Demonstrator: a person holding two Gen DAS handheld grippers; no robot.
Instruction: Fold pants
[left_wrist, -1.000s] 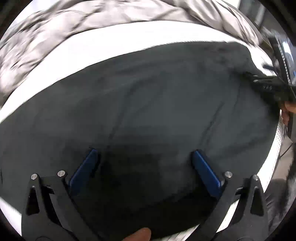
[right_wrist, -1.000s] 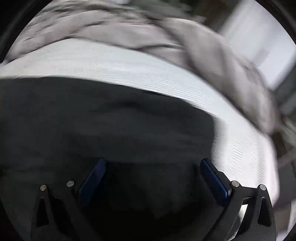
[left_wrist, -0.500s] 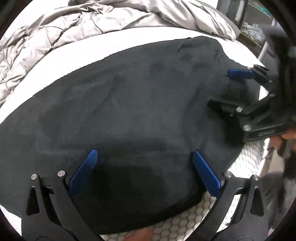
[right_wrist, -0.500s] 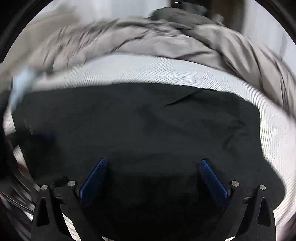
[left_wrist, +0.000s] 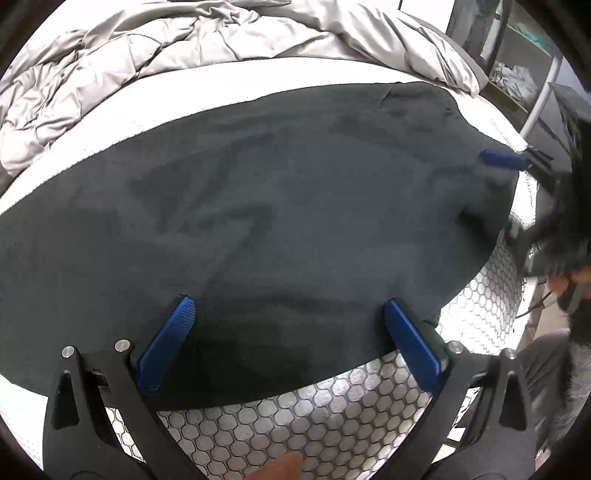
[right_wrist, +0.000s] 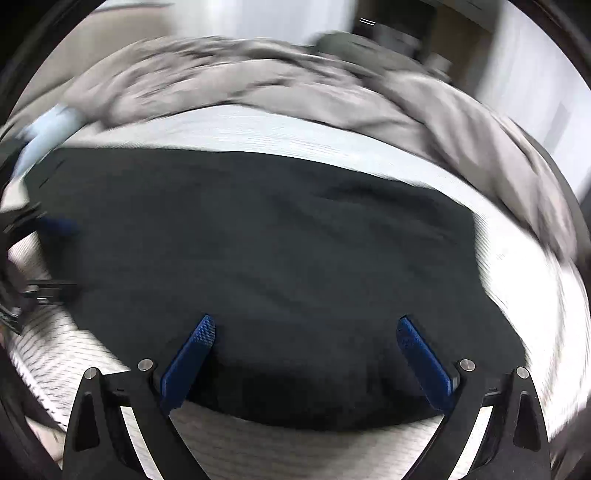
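Dark pants (left_wrist: 277, 221) lie spread flat across a white mattress (left_wrist: 369, 417), filling most of both views. My left gripper (left_wrist: 288, 306) hovers open over the pants' near edge, nothing between its blue pads. In the right wrist view the pants (right_wrist: 258, 251) lie below my right gripper (right_wrist: 304, 325), which is open and holds nothing. The right gripper's blue fingertip (left_wrist: 502, 159) shows at the pants' far right end in the left wrist view. The left gripper appears blurred at the left edge (right_wrist: 48, 229) of the right wrist view.
A crumpled grey duvet (left_wrist: 184, 40) is bunched along the far side of the mattress. The mattress side has a hexagon pattern (left_wrist: 480, 295). A person's hand (left_wrist: 565, 284) and dark sleeve are at the right edge. Shelving (left_wrist: 517, 74) stands beyond the bed's corner.
Both grippers have pulled back from the pants, so more of the mattress edge shows. The right gripper moved away toward the pants' right end. The pants stay flat.
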